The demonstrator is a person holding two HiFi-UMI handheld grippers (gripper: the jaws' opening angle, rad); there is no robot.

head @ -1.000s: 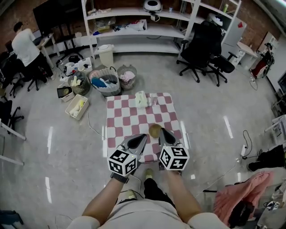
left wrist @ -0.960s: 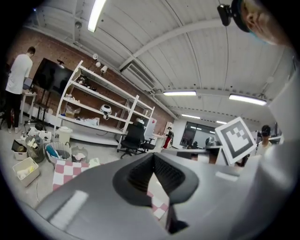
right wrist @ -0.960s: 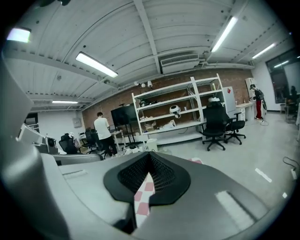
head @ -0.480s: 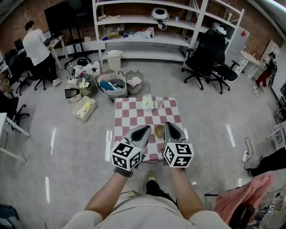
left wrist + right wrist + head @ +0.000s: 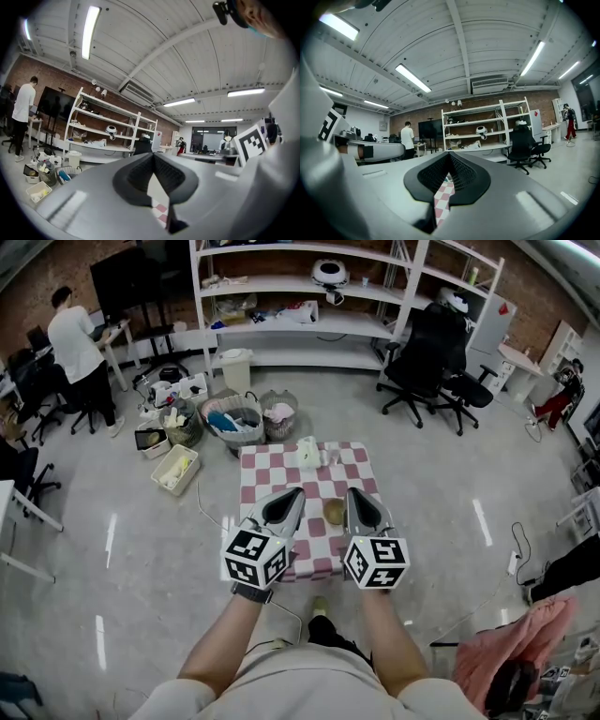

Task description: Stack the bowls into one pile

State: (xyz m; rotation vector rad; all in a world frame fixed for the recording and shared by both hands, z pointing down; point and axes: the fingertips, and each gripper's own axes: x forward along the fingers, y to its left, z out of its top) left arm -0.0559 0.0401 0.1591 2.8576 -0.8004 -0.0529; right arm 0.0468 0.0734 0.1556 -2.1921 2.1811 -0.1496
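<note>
A brown bowl [image 5: 333, 512] sits on the red-and-white checkered table [image 5: 263, 474], between my two grippers in the head view; I cannot tell whether it is one bowl or a stack. My left gripper [image 5: 290, 496] hovers above the table to the bowl's left, shut and holding nothing. On the bowl's right, my right gripper [image 5: 355, 496] is also shut and holding nothing. The left gripper view shows the left gripper [image 5: 153, 157] with jaws meeting, pointing out at the room. The right gripper view shows the right gripper [image 5: 449, 156] the same way, with a strip of checkered cloth [image 5: 442, 199] below.
White items [image 5: 309, 454] stand at the table's far edge. Baskets [image 5: 232, 418] and bins sit on the floor beyond the table, in front of white shelving [image 5: 309, 306]. Black office chairs [image 5: 427, 352] stand at the back right. A person [image 5: 80, 343] stands at the far left.
Both grippers have risen toward the camera and now cover more of the table's near half. The bowl has stayed in place.
</note>
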